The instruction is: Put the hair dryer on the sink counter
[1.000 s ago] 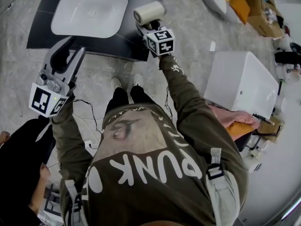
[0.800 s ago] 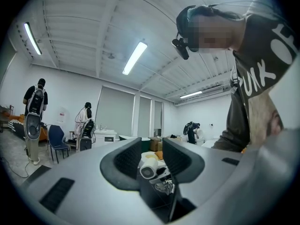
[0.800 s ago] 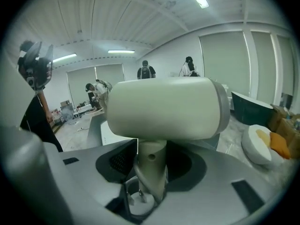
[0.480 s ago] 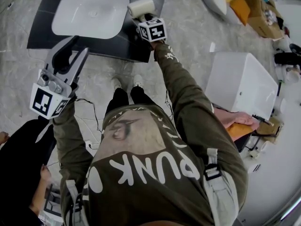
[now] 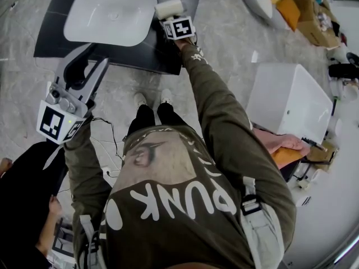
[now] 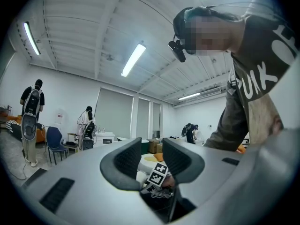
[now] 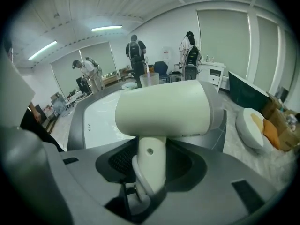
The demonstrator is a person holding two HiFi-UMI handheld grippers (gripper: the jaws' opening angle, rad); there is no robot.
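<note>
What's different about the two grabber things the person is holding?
The right gripper is shut on the handle of the hair dryer; the left gripper has its jaws apart with nothing between them. The right gripper reaches out over the dark sink counter, beside the white basin; the left gripper sits nearer the person, by the counter's front edge. Both carry a cube with square markers.

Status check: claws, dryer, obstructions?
Right claw shut on hair dryer handle, over sink counter beside the basin. Left claw open, empty, held back. Nothing seen blocking the drop spot.
</note>
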